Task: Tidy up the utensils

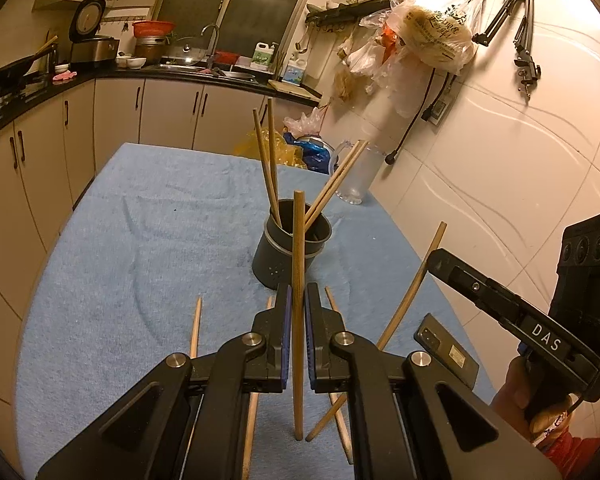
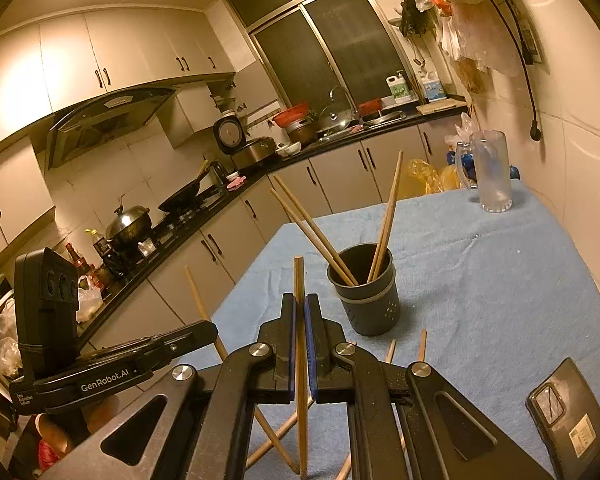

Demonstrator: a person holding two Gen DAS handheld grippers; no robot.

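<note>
Chopstick [image 1: 298,280] upright in left claw [image 1: 298,300]

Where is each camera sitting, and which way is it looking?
Left wrist: sits on the left gripper, looking along its fingers at the held chopstick and dark utensil holder on the blue towel; the right gripper shows at right.
Right wrist: sits on the right gripper, looking past its own chopstick toward the utensil holder and the stove side; the left gripper shows at left.
Shared: holder, towel, phone, clear mug.
</note>
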